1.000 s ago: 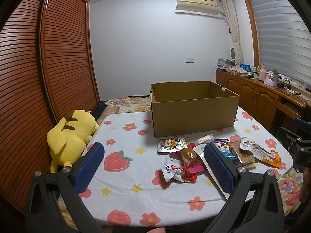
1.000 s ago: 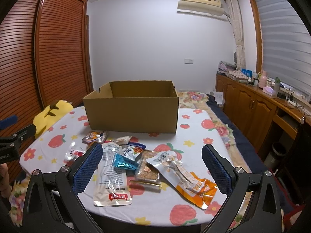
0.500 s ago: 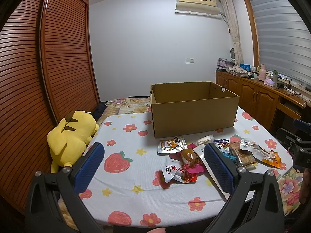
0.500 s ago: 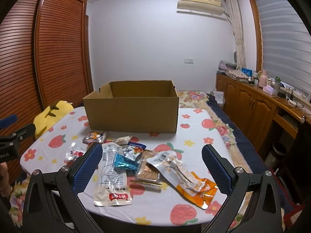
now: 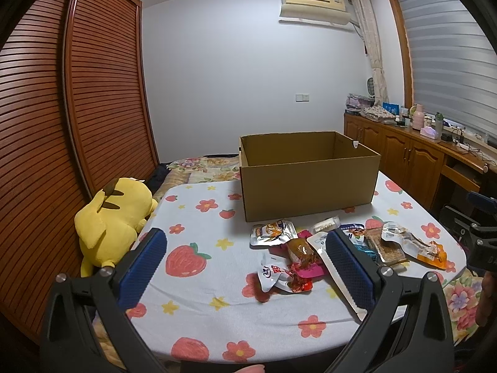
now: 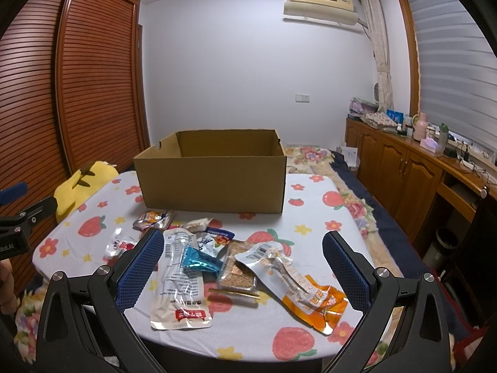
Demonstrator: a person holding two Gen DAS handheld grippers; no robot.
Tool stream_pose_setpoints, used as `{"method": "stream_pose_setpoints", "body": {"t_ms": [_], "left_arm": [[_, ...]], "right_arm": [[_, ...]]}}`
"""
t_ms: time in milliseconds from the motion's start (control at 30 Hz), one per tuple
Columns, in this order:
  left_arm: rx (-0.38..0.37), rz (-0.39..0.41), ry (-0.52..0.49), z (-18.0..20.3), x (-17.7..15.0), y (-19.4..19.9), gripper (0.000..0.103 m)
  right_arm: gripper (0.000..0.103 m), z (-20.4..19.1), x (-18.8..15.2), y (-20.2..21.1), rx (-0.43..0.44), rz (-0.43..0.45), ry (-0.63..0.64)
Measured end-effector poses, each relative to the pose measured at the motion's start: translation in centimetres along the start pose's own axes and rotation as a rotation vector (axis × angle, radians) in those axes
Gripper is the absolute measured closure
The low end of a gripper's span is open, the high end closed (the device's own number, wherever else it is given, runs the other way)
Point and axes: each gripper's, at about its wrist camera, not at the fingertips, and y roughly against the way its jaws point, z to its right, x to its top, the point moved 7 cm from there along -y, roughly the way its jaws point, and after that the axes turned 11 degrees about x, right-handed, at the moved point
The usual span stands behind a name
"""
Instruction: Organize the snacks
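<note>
An open cardboard box [image 5: 310,183] [image 6: 214,183] stands at the far side of the flowered table [image 5: 198,283] [image 6: 310,217]. Several snack packets lie in front of it: a silver pouch [image 5: 271,233], a red-and-white packet [image 5: 279,275], a long white packet [image 6: 178,276], a blue foil packet [image 6: 198,262], a clear tray of brown snack [image 6: 237,272] and an orange-and-clear pouch [image 6: 298,283]. My left gripper [image 5: 247,269] is open and empty above the table's near left. My right gripper [image 6: 242,272] is open and empty above the near packets.
A yellow plush toy [image 5: 111,217] lies at the table's left edge beside a slatted wooden wardrobe [image 5: 62,124]. A bed with floral bedding [image 6: 313,158] is behind the table. Wooden cabinets with bottles [image 6: 413,161] line the right wall.
</note>
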Motion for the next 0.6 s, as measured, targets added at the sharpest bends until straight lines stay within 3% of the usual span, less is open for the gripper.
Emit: {"method": "stream_pose_setpoints", "body": {"t_ms": [600], "left_arm": [[-0.016,-0.034,-0.007,0.7,-1.5,-1.4,0.0]], "right_arm": [[0.0,0.3,-1.1,-0.5,0.007,-0.022,-0.009]]}}
